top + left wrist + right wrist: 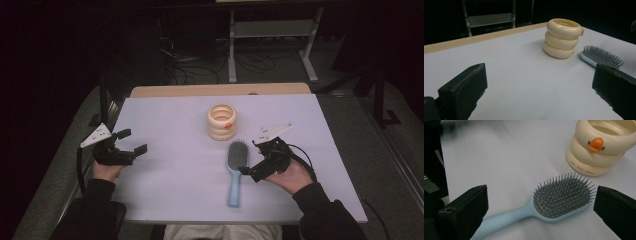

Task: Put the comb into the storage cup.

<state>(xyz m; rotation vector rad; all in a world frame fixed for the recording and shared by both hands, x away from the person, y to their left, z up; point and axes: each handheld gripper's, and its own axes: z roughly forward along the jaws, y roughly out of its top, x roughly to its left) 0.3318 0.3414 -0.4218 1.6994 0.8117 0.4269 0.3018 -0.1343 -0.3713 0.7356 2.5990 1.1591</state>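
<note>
The right gripper (252,169) has its jaws spread wide, with the light blue hairbrush (549,202) lying bristles-up between them, near the ringed cream cup (599,150). Risk I see: pinching the bristle pad could let it slip or twist. The left gripper (132,141) hangs wide open, well away.

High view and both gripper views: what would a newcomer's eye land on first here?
First, the light blue hairbrush lying bristles up near the middle of the pale table, its handle toward the person. Just beyond its head stands a cream ribbed holder with an orange duck bill on its side. The right tool sits open beside the brush, the left tool open over bare table at the left.
</note>
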